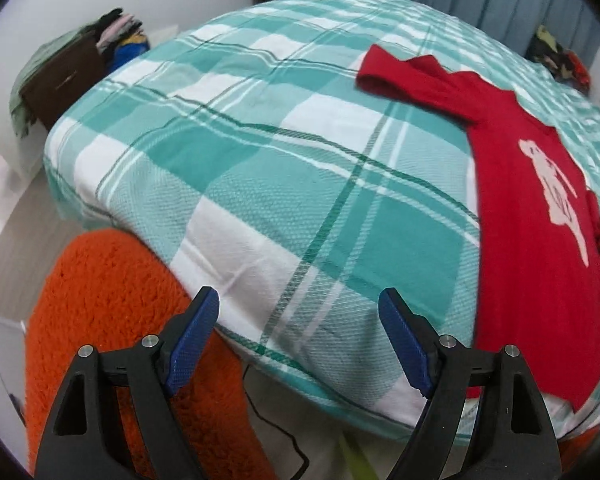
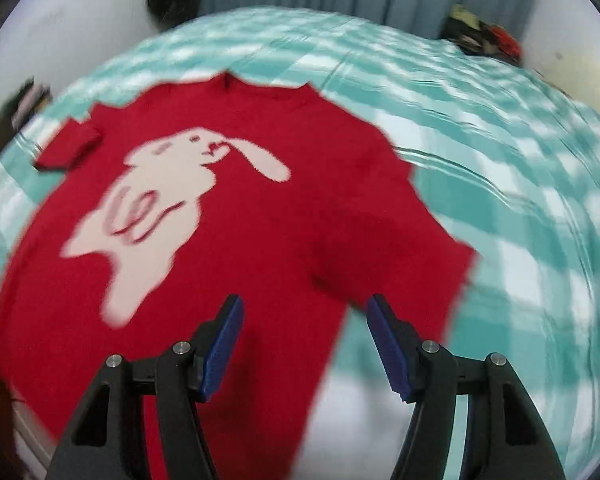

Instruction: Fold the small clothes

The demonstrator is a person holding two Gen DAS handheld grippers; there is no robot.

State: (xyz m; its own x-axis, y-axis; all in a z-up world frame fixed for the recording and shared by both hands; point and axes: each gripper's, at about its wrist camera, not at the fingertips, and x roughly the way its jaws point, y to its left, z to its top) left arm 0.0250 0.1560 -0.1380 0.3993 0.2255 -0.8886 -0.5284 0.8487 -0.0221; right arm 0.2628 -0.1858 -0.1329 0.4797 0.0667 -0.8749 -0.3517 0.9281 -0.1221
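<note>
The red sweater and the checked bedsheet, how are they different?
The red sweater is one plain colour with a white bunny on it; the bedsheet is teal and white checks. The sweater is small and lies on top; the bedsheet is far bigger and spreads beneath it. Both are cloth, lying flat.

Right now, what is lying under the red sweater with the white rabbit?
The red sweater lies spread flat on a teal and white checked bedcover, which shows all around it. Whether anything else sits beneath the sweater cannot be seen, because the fabric covers that part.
</note>
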